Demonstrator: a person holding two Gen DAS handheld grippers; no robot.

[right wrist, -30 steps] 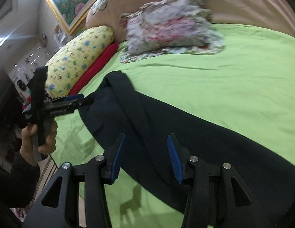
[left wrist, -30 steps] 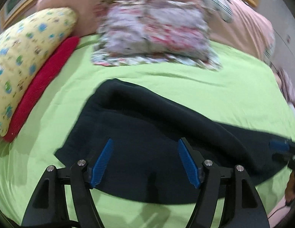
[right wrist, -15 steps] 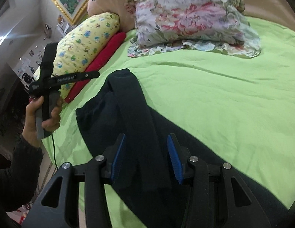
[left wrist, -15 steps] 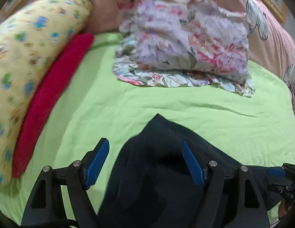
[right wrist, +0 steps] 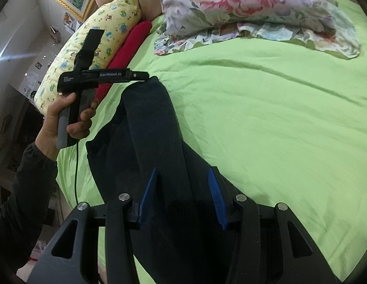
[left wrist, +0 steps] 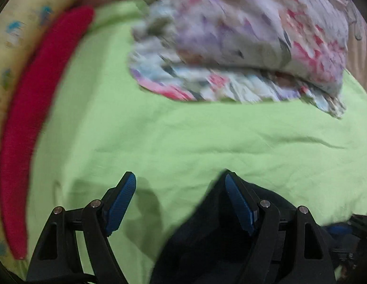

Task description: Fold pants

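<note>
Left gripper (left wrist: pixel 177 187) has swung forward to the far end of the pants (right wrist: pixel 150 142), jaws wide, nothing held. Pants lie lengthwise on the green sheet (right wrist: pixel 266 118), one strip doubled over the top. Right gripper (right wrist: pixel 182 189) hovers over the near part, also open and empty. Likely lining up an end grab for the next fold.

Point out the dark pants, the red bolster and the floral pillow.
dark pants (right wrist: pixel 152 142): right wrist view, on the folded leg.
red bolster (left wrist: pixel 29 108): left wrist view, mid-length.
floral pillow (right wrist: pixel 249 2): right wrist view, top face.
</note>
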